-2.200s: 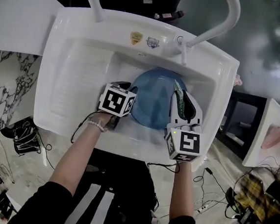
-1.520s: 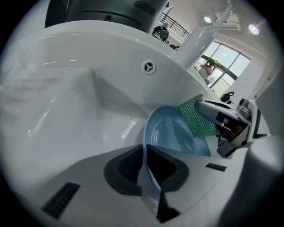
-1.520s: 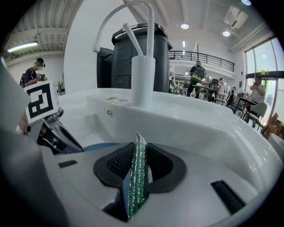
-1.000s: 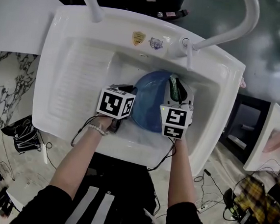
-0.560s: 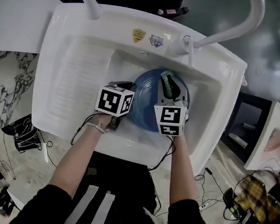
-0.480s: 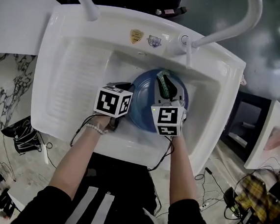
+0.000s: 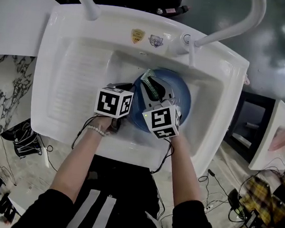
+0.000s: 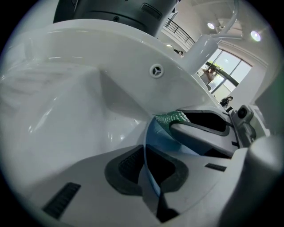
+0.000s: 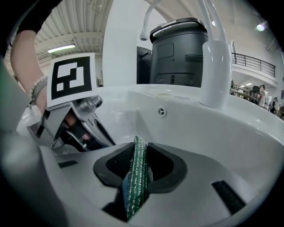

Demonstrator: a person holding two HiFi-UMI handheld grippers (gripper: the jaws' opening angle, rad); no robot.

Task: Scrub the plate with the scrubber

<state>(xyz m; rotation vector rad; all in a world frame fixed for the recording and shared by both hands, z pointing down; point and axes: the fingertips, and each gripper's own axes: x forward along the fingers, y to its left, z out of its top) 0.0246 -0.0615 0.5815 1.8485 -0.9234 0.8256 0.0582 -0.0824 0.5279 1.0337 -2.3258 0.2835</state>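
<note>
White sink fills the head view, with a ribbed drainboard at its left and a deeper basin at its right; a white arched faucet rises from the back rim, and two small stickers sit on that rim to the faucet's left. A blue plate lies in the basin, tipped up somewhat toward its left edge; the left gripper has that left rim between its dark pads, which are closing and press on the thin edge from both sides. The right gripper reaches in over the plate from the near side; its jaws are pinched on a green scrubber, which stands on edge between the pads and sticks out past them. In the head view the scrubber's free end lies over the plate's upper left part, just beside the left gripper; in the left gripper view it shows at the plate's far rim, though whether it touches the plate I cannot tell. A small round fitting sits in the basin's back wall beyond the scrubber.
</note>
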